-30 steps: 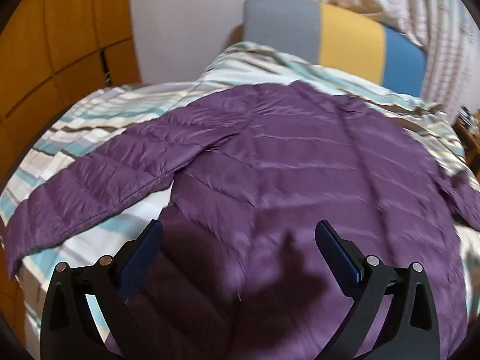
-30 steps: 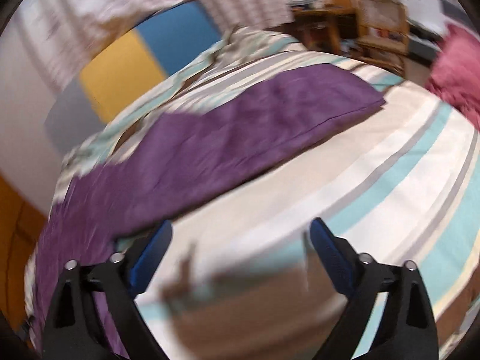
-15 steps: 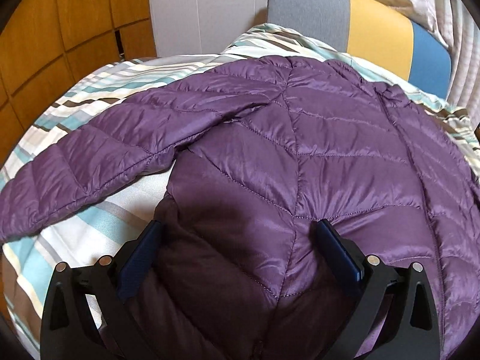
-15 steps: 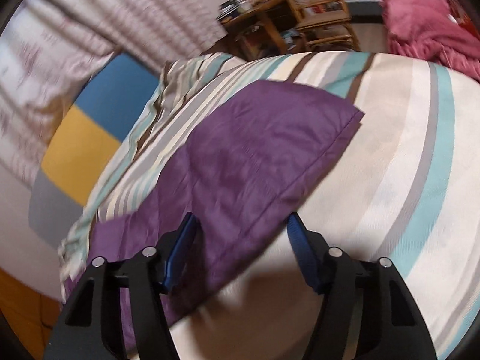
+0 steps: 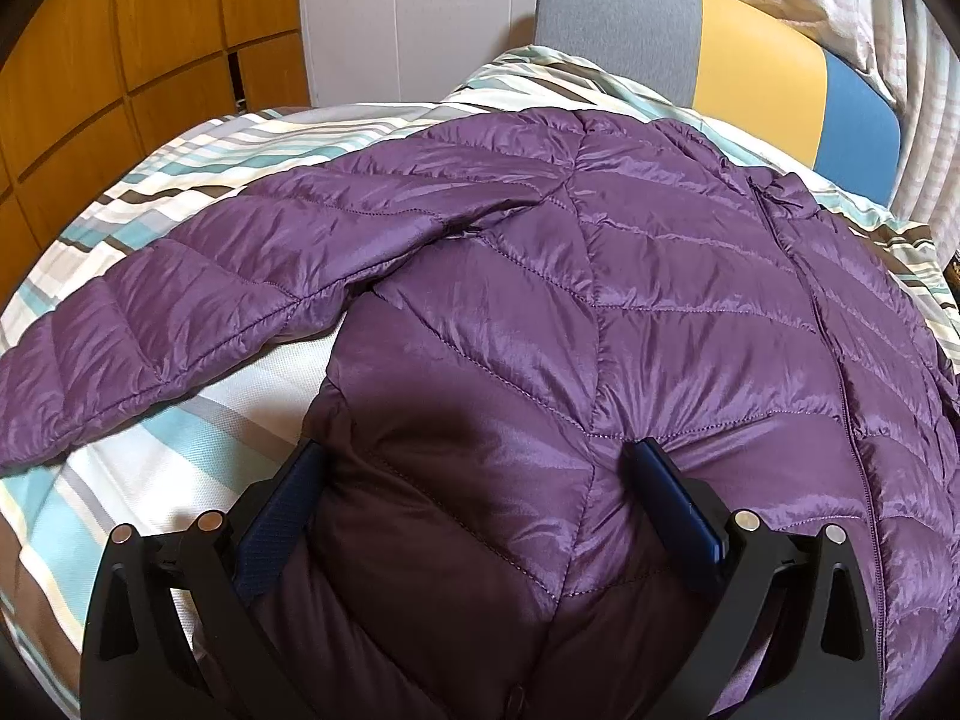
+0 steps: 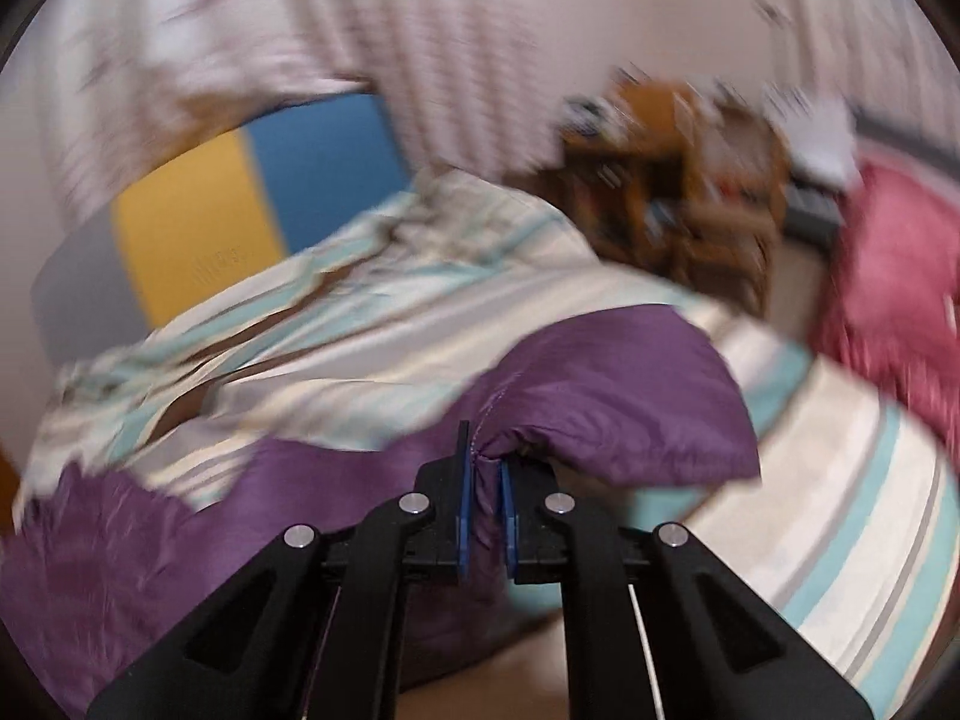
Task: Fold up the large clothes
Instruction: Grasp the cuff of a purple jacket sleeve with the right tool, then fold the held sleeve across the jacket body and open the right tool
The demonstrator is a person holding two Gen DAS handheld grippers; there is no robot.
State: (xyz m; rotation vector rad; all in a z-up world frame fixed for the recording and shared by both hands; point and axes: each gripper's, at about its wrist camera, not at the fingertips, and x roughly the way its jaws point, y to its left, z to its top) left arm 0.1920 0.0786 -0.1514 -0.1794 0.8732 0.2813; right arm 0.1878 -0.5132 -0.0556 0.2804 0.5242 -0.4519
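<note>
Left gripper (image 5: 474, 468) low centre, blue pads spread wide, pressing quilted purple down jacket (image 5: 630, 312) flat on striped bed cover (image 5: 150, 456), likely anchoring body. Right gripper (image 6: 482, 468) clamped on purple sleeve (image 6: 624, 396), lifted at frame centre, presumably for folding inward.

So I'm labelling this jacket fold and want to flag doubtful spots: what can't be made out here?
- Left wrist view: the purple jacket hem runs under the open left gripper and off the bottom edge.
- Right wrist view: motion blur smears the wooden furniture.
- Right wrist view: the right gripper pinches a sleeve; the cuff edge is too blurred to trace.
</note>
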